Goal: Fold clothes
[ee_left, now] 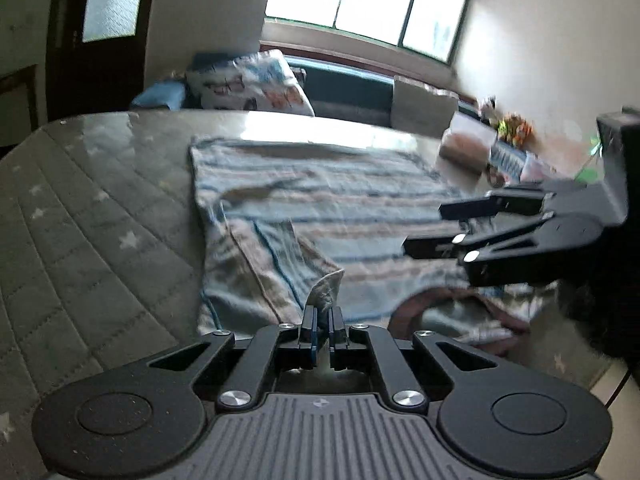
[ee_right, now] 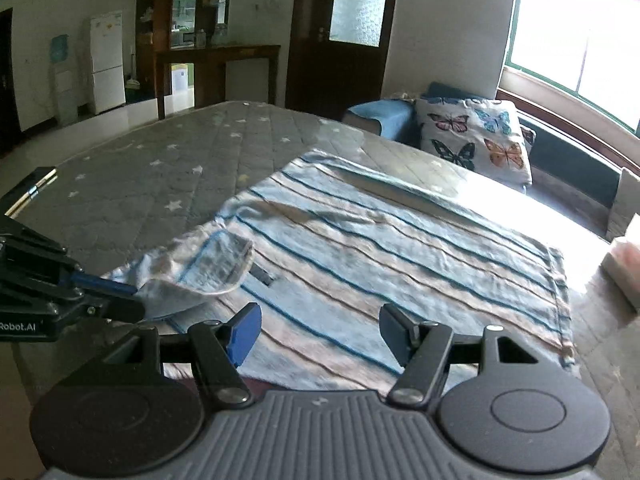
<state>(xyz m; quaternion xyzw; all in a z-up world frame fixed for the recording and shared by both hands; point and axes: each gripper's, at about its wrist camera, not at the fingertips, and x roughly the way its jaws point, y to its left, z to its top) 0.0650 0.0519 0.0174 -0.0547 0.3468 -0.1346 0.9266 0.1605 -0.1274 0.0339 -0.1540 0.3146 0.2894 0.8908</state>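
A pale blue garment with dark blue and tan stripes lies spread on the grey quilted mattress. My left gripper is shut on the tip of its sleeve, held just above the cloth. In the right wrist view the garment fills the middle, the pinched sleeve is lifted at left by the left gripper. My right gripper is open and empty over the garment's near edge; it also shows in the left wrist view at right.
A butterfly pillow and a blue cushion lie on a bench under the window beyond the mattress. Boxes and small items sit past the mattress's far right side. A dark wooden door and cabinet stand behind.
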